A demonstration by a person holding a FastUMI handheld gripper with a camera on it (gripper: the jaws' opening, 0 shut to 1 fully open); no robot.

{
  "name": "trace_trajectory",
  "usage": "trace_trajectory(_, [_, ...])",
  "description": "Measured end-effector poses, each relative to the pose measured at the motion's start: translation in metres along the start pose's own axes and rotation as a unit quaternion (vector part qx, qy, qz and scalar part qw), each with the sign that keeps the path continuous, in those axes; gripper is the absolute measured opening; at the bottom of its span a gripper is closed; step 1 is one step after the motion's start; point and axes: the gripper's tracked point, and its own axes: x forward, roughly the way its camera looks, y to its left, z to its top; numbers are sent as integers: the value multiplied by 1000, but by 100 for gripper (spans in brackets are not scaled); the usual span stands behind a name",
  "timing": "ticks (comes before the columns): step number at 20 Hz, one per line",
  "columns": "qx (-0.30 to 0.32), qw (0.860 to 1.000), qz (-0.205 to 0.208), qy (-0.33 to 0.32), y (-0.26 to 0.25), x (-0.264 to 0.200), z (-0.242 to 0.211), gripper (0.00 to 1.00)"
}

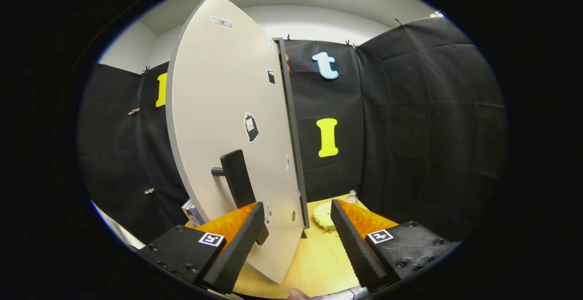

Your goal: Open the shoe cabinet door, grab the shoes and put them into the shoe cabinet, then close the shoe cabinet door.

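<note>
The shoe cabinet's pale grey door (218,109) stands swung out toward me, seen at a slant, hinged along the dark cabinet edge (294,145). Its black bar handle (239,184) juts from the lower part of the door face. My gripper (297,205) is open, with the fingers wide apart. The left fingertip (255,220) sits right at the handle's lower end, and I cannot tell whether it touches. The door's lower corner lies between the fingers, and nothing is pressed by both.
A wooden table (319,259) lies below and ahead. On it, beyond the right finger, are a pale yellow round item (324,216) and a small clear bottle (351,196). A stack of books (193,212) shows left of the door. A person's fingertip (298,294) peeks in at the bottom.
</note>
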Motion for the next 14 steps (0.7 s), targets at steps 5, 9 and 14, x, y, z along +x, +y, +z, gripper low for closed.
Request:
trace_trajectory(5, [-15, 999, 28, -4, 45, 2, -15, 98])
trace_trajectory(9, [-15, 999, 50, -6, 82, 10, -17, 99])
trace_trajectory(14, [-16, 998, 58, -5, 101, 8, -22, 99])
